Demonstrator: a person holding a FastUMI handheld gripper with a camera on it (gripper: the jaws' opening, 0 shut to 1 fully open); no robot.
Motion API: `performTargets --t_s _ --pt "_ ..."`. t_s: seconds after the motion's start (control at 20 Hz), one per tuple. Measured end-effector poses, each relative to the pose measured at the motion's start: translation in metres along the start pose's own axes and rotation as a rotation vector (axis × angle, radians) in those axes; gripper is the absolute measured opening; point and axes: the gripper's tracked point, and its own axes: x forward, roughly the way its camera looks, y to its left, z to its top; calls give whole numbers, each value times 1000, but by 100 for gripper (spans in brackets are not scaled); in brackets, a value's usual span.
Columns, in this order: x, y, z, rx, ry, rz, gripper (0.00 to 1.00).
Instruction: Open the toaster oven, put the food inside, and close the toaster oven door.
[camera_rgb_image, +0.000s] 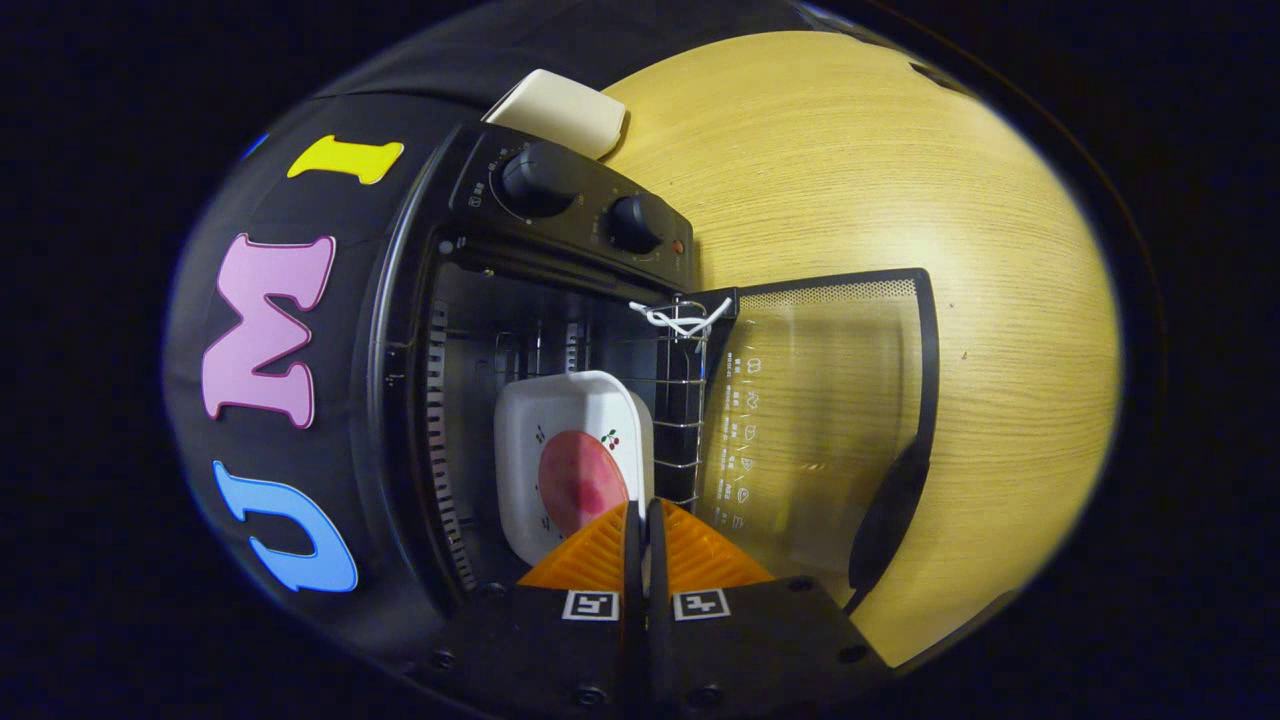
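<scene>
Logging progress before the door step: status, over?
Fingers pinched on dish rim. Dish with food inside toaster oven. Door open, nothing blocking.

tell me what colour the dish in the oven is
White, with a small cherry print, holding a pinkish-red slice; the dish shows best in the gripper view.

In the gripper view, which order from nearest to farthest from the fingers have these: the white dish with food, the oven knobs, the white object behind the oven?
The gripper has its fingers nearly closed, gripping the rim of the dish.
1. White dish with food: at the fingertips, inside the open toaster oven.
2. Oven knobs: beyond the dish, on the control panel.
3. White object: farthest, behind the oven on the wooden table.
</scene>
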Motion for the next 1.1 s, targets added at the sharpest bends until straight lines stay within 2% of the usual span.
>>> performTargets --t_s 0.2,0.35,0.5,0.55,0.6,0.65,0.7,0.75,0.8,0.95,1.1 --pt "4 -1 -3 -16 10 7 6" --pt "2 7 -8 -10 41 39 11" --pt "-4 12 -16 -22 88 72 35" --pt "-7 12 -19 -24 102 73 49" --pt "-11 12 -22 -29 116 78 54" --pt "-15 11 -25 -38 134 82 66" --pt "-19 10 -27 -50 152 86 73" --pt "-25 7 -33 -84 179 84 91" --pt "-29 5 -38 -131 210 89 97" --pt "-44 -1 -41 -301 253 115 99" --pt "-63 -19 -44 -510 307 103 99"
